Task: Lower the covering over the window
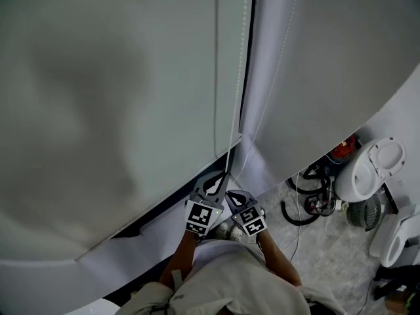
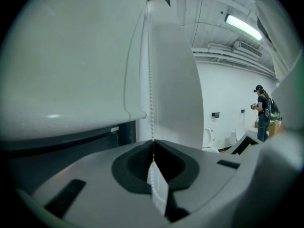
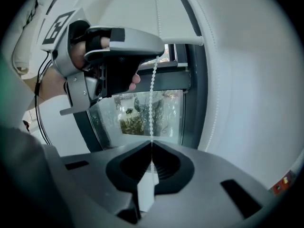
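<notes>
A pale roller blind [image 1: 111, 90] covers most of the window, its bottom bar [image 1: 164, 195] slanting across the head view. A white bead chain [image 1: 237, 90] hangs beside it. My left gripper [image 1: 218, 177] is shut on the chain, and my right gripper [image 1: 231, 195] is shut on it just below. In the left gripper view the bead chain [image 2: 151, 80] runs down into the left gripper [image 2: 153, 146], past the blind [image 2: 61, 56]. In the right gripper view the bead chain [image 3: 152, 99] drops from the left gripper [image 3: 114, 46] into the right gripper [image 3: 152, 147], in front of bare window glass [image 3: 137, 115].
A second pale covering [image 1: 321, 58] hangs to the right of the chain. On the floor at right stand white toilets [image 1: 374, 166], black cables [image 1: 305, 199] and a small fan [image 1: 364, 212]. A person [image 2: 262, 113] stands far off in the left gripper view.
</notes>
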Available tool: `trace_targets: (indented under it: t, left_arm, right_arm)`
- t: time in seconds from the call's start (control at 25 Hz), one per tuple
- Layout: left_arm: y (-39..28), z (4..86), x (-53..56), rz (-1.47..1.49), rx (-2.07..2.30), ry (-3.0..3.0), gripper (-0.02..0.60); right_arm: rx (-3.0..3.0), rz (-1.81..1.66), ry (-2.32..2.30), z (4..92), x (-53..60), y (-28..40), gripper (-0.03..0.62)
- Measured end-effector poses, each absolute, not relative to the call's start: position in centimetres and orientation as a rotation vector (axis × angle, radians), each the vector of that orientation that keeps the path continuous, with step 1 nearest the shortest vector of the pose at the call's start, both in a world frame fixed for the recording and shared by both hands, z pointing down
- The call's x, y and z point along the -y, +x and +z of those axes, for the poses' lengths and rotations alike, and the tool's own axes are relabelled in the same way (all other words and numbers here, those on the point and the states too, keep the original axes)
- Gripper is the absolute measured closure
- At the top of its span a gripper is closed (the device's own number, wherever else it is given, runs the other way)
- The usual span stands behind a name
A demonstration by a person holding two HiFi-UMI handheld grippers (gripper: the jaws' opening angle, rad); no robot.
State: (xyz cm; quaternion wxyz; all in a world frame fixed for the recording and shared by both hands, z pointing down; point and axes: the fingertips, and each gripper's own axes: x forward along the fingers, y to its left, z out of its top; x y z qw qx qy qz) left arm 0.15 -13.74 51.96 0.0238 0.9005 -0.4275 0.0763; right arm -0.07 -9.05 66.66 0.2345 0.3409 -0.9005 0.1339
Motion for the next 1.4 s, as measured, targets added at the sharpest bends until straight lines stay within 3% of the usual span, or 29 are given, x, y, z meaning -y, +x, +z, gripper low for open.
trace_targets:
  t: [0.36,0.64,0.84,1.0,1.4]
  left_arm:
    - [-1.0,51.7,13.7,0.244,1.339,2.773,0.563]
    - [-0.8,51.9,13.1,0.245,1.344,2.762,0.563]
    - [-1.8,49.9,12.3,0.145,1.376,2.757,0.552]
    - [-2.2,48.5,11.4,0.096,1.368,2.773,0.486]
    - [-1.9,45.4,10.5,0.006,1.371,2.839,0.486]
  right_arm:
    - [2.529,0.334,0.997,63.5,8.7,0.9,0.566]
    - [2.622,0.294,1.013,59.4,8.7,0.8,0.488]
    - [2.694,0.234,1.131,54.5,9.3,2.1,0.485]
    - [2.751,0.148,1.224,50.6,9.5,3.2,0.51]
    - [2.811,-0.033,1.321,44.6,9.2,3.5,0.523]
